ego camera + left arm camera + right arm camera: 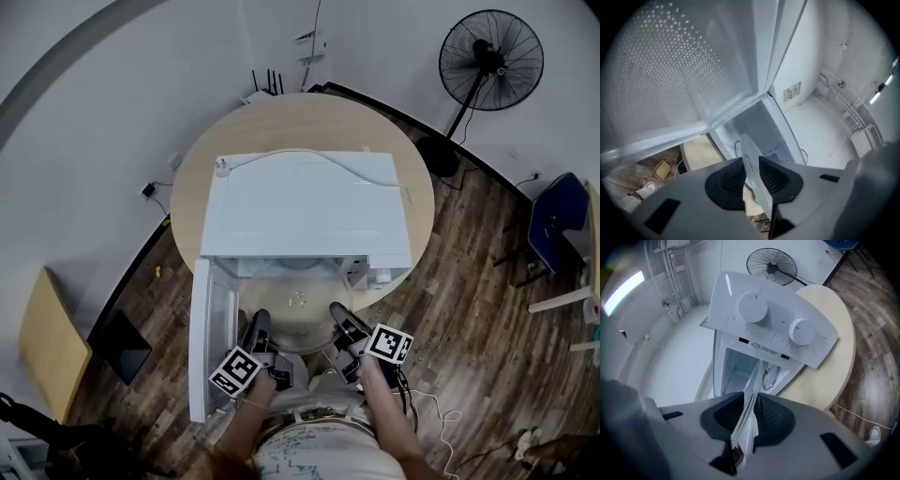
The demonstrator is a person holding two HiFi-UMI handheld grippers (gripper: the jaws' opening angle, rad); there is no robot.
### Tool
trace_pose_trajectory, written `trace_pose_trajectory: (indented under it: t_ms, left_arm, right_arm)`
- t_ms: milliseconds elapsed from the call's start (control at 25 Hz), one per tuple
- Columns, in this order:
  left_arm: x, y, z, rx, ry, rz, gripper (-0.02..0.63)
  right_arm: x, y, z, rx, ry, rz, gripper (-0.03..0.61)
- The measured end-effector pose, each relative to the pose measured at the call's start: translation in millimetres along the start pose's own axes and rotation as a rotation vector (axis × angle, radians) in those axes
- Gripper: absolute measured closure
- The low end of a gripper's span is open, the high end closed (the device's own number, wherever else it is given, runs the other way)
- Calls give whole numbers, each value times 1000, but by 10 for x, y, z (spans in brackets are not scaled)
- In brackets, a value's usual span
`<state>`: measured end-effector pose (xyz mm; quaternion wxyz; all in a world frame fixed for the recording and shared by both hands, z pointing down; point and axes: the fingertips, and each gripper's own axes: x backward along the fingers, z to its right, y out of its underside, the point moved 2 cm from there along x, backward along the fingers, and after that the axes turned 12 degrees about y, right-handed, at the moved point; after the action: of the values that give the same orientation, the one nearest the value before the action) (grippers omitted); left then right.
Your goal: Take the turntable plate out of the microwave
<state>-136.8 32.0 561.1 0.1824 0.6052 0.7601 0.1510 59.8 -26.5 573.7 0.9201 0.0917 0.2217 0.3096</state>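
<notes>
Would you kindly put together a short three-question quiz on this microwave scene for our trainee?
1. True or false: the door of the microwave stands open.
2. What do the left hand-held gripper and the right hand-held gripper clamp? A) the turntable plate B) a cable C) nothing
3. Fill in: the microwave stands on a round ____.
Key: 1 true; 2 A; 3 table.
</notes>
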Motion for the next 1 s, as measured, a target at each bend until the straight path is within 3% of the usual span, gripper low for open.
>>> trace_pose_trajectory:
  t_ms: [800,840,960,1000]
  left_arm:
    - [461,144,727,1,115,-18,535]
    - [471,143,785,23,127,-10,535]
    - [501,181,963,193,167,48,535]
    - [523,164,995,200,168,52,537]
  right_arm:
    - [870,77,-421,4,-59,79,522]
    - [907,66,-464,7,-62,84,522]
    - [1006,48,-591,15,-65,96,520]
    - [1031,43,-634,22,-68,101,520]
